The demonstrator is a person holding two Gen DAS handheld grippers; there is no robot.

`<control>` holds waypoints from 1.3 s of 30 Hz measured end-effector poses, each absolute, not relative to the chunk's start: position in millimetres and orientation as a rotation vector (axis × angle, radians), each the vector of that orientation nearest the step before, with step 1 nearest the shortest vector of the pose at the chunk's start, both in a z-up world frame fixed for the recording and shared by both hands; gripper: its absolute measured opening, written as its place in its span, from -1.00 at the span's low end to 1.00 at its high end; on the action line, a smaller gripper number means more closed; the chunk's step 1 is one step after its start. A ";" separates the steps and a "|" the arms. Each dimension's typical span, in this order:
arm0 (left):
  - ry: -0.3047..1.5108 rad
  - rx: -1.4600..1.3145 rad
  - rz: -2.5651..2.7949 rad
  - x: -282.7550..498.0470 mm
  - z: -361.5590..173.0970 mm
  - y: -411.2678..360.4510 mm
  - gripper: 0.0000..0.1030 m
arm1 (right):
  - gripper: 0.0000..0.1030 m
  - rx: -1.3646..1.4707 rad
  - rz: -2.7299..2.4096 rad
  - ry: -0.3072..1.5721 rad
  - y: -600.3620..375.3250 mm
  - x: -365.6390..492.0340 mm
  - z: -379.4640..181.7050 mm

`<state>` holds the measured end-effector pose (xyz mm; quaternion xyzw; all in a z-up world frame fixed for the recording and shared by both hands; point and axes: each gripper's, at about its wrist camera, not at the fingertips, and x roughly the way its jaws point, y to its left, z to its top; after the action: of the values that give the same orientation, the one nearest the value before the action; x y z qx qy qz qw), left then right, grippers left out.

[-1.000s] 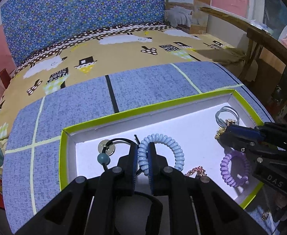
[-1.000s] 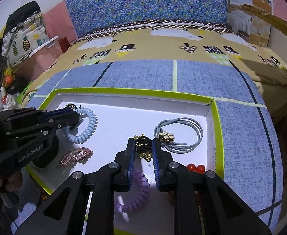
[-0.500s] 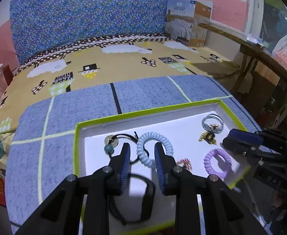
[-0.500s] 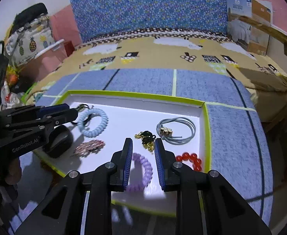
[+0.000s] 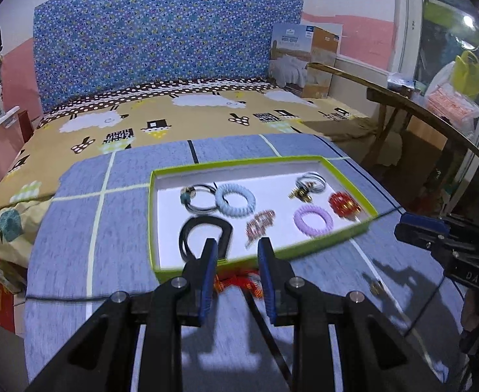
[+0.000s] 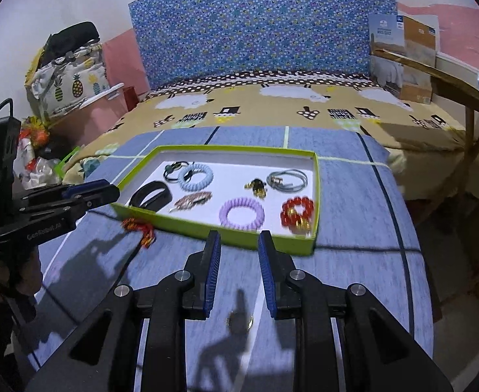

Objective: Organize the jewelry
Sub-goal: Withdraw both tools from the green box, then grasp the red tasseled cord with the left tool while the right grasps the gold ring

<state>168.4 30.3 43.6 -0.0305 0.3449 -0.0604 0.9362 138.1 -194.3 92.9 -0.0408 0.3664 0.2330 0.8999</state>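
- The left gripper (image 5: 236,258) has its jaws spread with nothing between the pads; it hangs above the blue-grey mat (image 5: 76,228), on the near side of the tray.
- Just beyond and below those tips, a red and gold woven piece (image 5: 236,281) lies on the mat against the near wall of the green-rimmed tray (image 5: 317,248), outside it. Its long axis runs left to right, across the fingers' line.
- The right gripper (image 6: 237,254) is also empty, its jaws opening. A small gold item (image 6: 239,320) lies on the mat beneath it, nearer than the tips; too blurred to tell its shape.
- In the right wrist view the woven piece (image 6: 139,227) sits well to the left, so the left gripper is judged the nearer one for it, the right for the gold item.
- Inside the tray the other pieces lie apart from one another: a pale blue coil (image 5: 235,200), a purple coil (image 5: 313,220) and a red bead bracelet (image 5: 344,205).
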 end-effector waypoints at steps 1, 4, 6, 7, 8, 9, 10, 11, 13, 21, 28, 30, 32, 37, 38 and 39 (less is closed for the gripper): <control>0.705 -0.063 -0.123 163.9 43.8 30.3 -0.48 | -0.53 -0.085 0.479 0.759 -195.2 133.7 93.4; 0.702 -0.063 -0.123 148.3 44.3 28.1 -0.48 | -0.53 -0.082 0.479 0.763 -199.7 120.2 93.4; 0.699 -0.062 -0.123 138.4 44.3 26.6 -0.48 | -0.53 -0.082 0.483 0.762 -201.7 109.8 92.9; 0.698 -0.059 -0.121 133.8 44.3 25.8 -0.48 | -0.53 -0.082 0.484 0.762 -203.5 105.5 92.1; 0.696 -0.056 -0.120 129.2 43.9 24.4 -0.48 | -0.53 -0.083 0.485 0.760 -204.2 100.1 91.6; 0.696 -0.054 -0.120 124.4 43.5 23.8 -0.48 | -0.53 -0.084 0.487 0.759 -204.6 96.3 91.2; 0.697 -0.054 -0.120 120.9 43.2 23.4 -0.48 | -0.53 -0.085 0.487 0.759 -205.0 93.9 90.5; 0.696 -0.053 -0.119 117.0 43.0 22.9 -0.48 | -0.53 -0.085 0.485 0.760 -205.5 90.6 89.9; 0.693 -0.050 -0.117 109.9 42.7 21.7 -0.48 | -0.53 -0.080 0.486 0.759 -206.8 84.4 89.0; 0.666 -0.046 -0.099 83.6 41.4 21.0 -0.48 | -0.53 -0.073 0.486 0.741 -211.6 65.0 87.1; 0.678 -0.055 -0.094 69.2 32.2 23.3 -0.48 | -0.53 -0.080 0.481 0.732 -214.6 52.4 81.6; 0.689 -0.056 -0.092 70.8 28.5 24.0 -0.48 | -0.52 -0.083 0.480 0.749 -213.5 53.5 75.4; 0.699 -0.059 -0.088 73.7 25.9 24.8 -0.48 | -0.51 -0.083 0.483 0.764 -213.2 55.6 70.1; 0.711 -0.056 -0.085 82.6 21.9 27.3 -0.43 | -0.36 -0.098 0.487 0.791 -210.8 63.7 60.6; 0.712 -0.052 -0.084 85.5 21.6 27.7 -0.37 | -0.36 -0.102 0.487 0.795 -209.9 66.7 58.9; 0.714 -0.049 -0.085 88.0 21.3 27.9 -0.35 | -0.36 -0.108 0.484 0.797 -209.0 69.0 57.2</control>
<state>88.0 27.9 21.3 -0.0241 0.3493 -0.0416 0.9358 69.0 -209.0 57.2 -0.0523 0.3841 0.2331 0.8919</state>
